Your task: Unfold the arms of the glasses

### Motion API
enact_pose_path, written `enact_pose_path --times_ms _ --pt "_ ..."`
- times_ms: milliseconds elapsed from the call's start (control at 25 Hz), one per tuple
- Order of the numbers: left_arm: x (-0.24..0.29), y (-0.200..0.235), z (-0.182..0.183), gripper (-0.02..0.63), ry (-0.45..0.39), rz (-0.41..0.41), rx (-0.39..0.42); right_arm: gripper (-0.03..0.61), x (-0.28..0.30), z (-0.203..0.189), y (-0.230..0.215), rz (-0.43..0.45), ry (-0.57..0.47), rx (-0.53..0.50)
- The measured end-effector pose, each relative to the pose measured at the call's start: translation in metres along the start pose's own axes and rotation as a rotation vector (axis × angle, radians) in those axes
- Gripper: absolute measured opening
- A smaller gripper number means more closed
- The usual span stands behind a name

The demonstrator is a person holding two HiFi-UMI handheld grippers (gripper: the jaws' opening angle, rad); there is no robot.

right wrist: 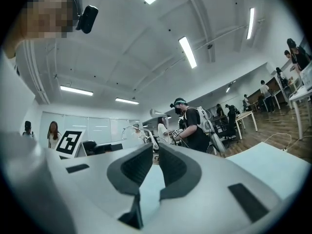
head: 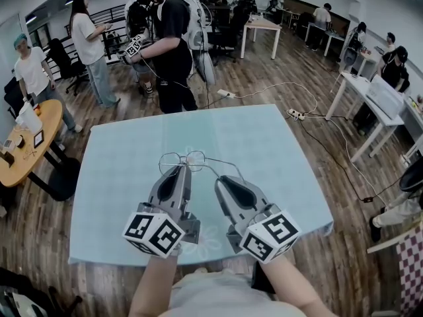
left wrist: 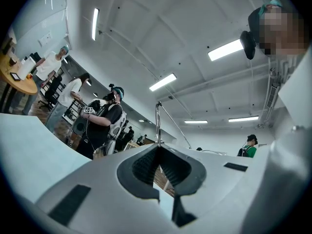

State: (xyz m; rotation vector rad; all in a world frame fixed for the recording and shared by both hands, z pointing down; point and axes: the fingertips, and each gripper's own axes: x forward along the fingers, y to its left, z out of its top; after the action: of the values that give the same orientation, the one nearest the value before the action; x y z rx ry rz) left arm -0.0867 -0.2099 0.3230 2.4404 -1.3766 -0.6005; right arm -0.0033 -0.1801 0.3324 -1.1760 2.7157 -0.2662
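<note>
Thin wire-framed glasses [head: 188,158] hang in the air over the light blue table [head: 271,144], held between my two grippers. My left gripper [head: 178,168] is shut on the frame's left side. In the left gripper view a thin metal wire [left wrist: 157,123] rises straight out of its closed tips [left wrist: 158,147], then bends away to the right. My right gripper [head: 216,178] sits close beside it, its jaws nearly together on a thin arm of the glasses. In the right gripper view the lens rims [right wrist: 138,130] show just beyond its tips [right wrist: 155,147].
A person in black [head: 168,45] stands just past the table's far edge, with others behind. A round wooden table [head: 26,144] stands at the left. A power strip [head: 295,115] and cables lie on the floor at the right, near white desks [head: 377,104].
</note>
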Motion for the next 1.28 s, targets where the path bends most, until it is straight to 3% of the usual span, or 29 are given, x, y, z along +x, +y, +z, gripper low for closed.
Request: enact_pose_path --times_ms 240,760,1280 --pt "0.001 0.001 -0.004 0.009 0.001 0.008 0.010 0.038 -0.015 0.011 0.006 0.013 -0.065 0.048" --pt "-0.001 0.005 -0.008 0.009 0.006 0.034 0.020 0.031 -0.032 0.038 0.031 0.047 -0.152 0.049" --pt "0.002 0.012 -0.015 0.008 0.012 0.055 0.027 0.026 -0.036 0.061 0.073 0.174 -0.182 -0.038"
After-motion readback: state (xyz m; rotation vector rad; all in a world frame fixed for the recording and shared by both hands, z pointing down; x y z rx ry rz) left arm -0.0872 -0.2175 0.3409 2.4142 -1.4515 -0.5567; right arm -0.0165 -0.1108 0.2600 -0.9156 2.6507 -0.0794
